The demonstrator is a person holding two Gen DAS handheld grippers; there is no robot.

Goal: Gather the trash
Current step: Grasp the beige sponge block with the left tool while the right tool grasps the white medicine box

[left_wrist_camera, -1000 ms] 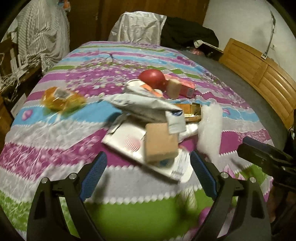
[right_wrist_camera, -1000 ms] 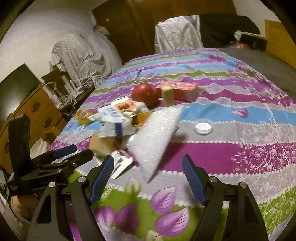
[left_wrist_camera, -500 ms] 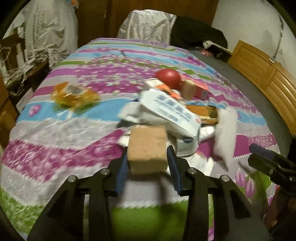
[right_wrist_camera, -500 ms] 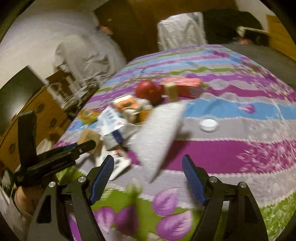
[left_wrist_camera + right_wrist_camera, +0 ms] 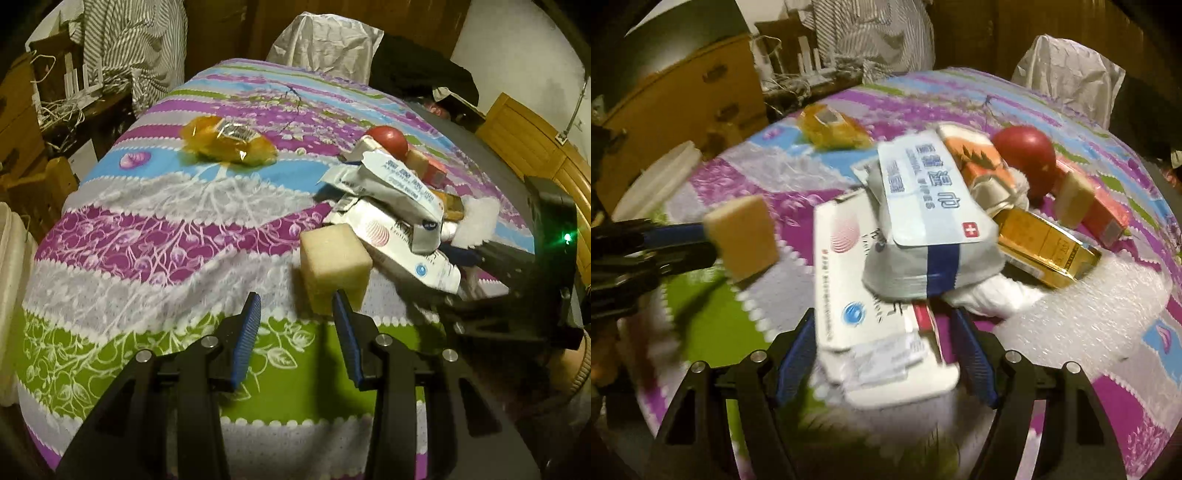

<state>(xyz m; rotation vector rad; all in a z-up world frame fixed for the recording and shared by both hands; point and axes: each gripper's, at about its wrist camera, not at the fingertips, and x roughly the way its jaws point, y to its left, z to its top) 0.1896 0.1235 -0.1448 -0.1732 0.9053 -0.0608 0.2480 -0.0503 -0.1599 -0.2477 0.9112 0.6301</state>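
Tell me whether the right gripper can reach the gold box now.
Probably not straight on: the white carton sits inside the open right gripper, and the wipes pack lies between it and the gold box.

Home bedroom — bedspread [image 5: 155, 236], wooden headboard [image 5: 532, 136].

foam blocks [image 5: 742, 236] 2 | red ball [image 5: 1025, 155] 1 | yellow packet [image 5: 225, 142] 1 | boxes, wrappers [image 5: 934, 206] maybe 6

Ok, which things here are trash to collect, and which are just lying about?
Likely trash: foam block, white carton, wipes packet, gold box, yellow wrapper.
Lying about: bedspread, striped cloth, wooden dresser, grey bag.
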